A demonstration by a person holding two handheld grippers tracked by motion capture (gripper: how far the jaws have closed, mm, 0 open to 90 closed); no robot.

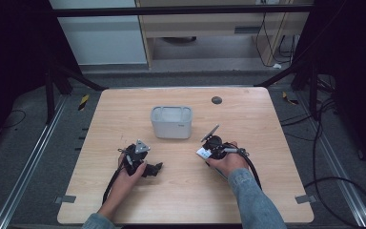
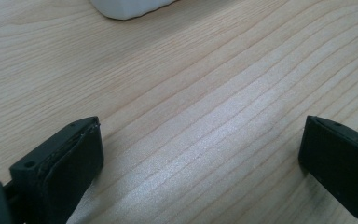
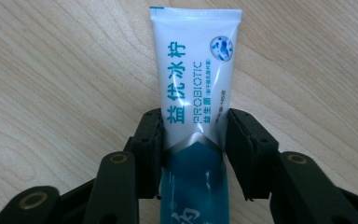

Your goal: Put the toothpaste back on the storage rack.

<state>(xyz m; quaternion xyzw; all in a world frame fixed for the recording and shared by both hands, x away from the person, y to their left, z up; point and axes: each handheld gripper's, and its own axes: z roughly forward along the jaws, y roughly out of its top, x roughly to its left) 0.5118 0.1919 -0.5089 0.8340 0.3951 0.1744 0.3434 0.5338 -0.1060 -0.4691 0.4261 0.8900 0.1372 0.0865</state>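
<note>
A white and teal tube [image 3: 196,60] with blue print lies flat on the wooden table, its crimped end pointing away from me. My right gripper [image 3: 193,116] is shut on the tube, one black pad against each long side near its middle. In the high view this gripper [image 1: 206,150] sits right of centre with the tube's white end [image 1: 202,152] showing at its tip. My left gripper [image 1: 157,168] rests on the table left of centre. Its jaws stand open [image 2: 200,154], wide apart over bare wood.
A grey open bin [image 1: 171,122] stands at the middle of the table, behind both grippers; its white corner [image 2: 130,7] shows in the left gripper view. A small black disc [image 1: 216,100] sits near the far edge. Cables trail off the table's right side.
</note>
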